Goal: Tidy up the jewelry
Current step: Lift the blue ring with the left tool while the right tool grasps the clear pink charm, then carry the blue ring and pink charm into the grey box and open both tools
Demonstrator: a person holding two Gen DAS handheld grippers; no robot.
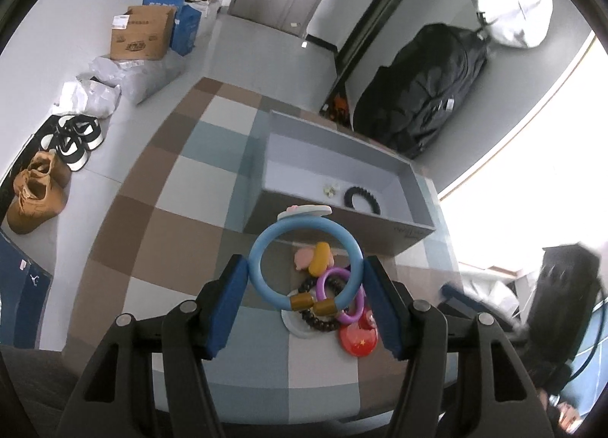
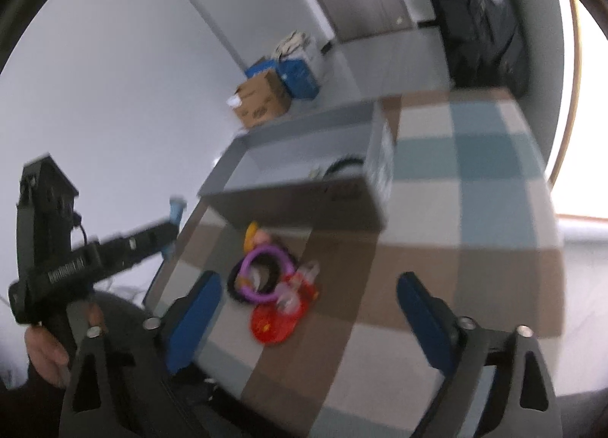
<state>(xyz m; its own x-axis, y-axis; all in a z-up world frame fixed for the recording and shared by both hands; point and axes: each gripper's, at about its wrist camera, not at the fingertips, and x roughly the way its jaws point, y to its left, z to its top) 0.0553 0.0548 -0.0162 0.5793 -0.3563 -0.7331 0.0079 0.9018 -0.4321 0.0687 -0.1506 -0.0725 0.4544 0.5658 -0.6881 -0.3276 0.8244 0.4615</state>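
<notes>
While the checked counter (image 1: 163, 179) is filling most of both views, a grey box (image 1: 414, 187) is sitting on it toward the far side, holding a black coil band (image 1: 361, 199) and a small pale trinket (image 1: 330, 190) on its floor. The left claw (image 1: 304, 278) is gripping a blue ring (image 1: 266, 244) between its two blue pads — jaws part closed, pressing the ring's sides — and holding it just in front of the box's near wall. Below the ring a heap of jewelry is lying on the counter: a red disc (image 1: 359, 341), a purple ring (image 1: 353, 305), a dark bead bracelet (image 1: 321, 324), a yellow piece (image 1: 318, 257) and a pink one (image 1: 302, 258), all touching or overlapping. The right claw (image 2: 307, 308) is hovering wide open over the counter's near edge, holding nothing — the heap is lying between its pads in its blurred view.
</notes>
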